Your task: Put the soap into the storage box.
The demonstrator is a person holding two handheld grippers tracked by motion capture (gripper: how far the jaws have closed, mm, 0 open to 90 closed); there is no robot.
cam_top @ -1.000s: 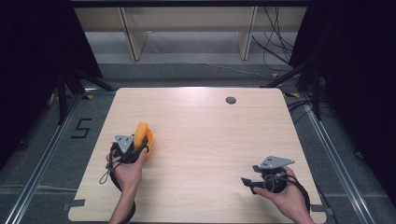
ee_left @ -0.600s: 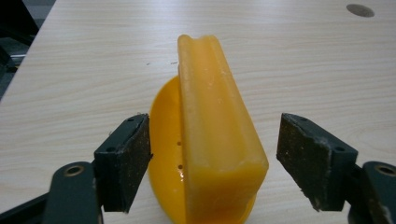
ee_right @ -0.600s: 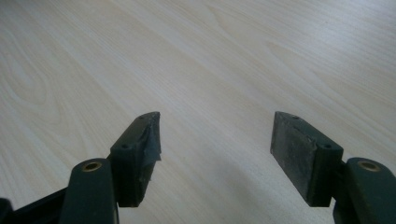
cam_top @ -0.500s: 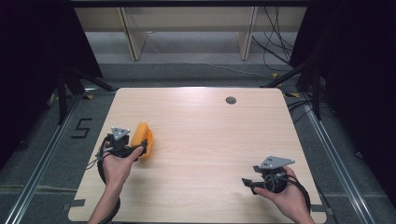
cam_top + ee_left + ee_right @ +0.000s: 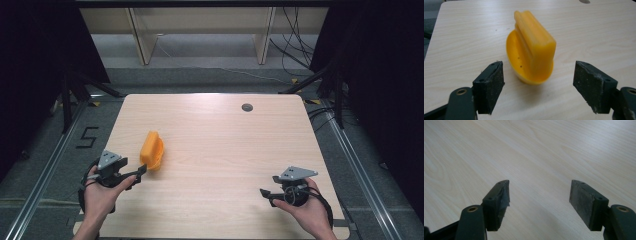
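Observation:
An orange plastic piece with a round dished base and a thick upright slab stands on the wooden table, left of centre. The left gripper view has the orange piece just beyond the jaws, standing free. My left gripper is open, a short way back from it at the table's front left. My right gripper rests open near the front right. In its own view the right gripper has bare wood between its black pads.
A small dark round hole sits near the table's far edge. Black cables and stand legs lie on the grey floor around the table. A number 5 is marked on the floor at the left.
My left gripper has let go of the orange piece and drawn back toward the front left edge, jaws now open. The piece stays standing on the table. The right gripper has not moved.

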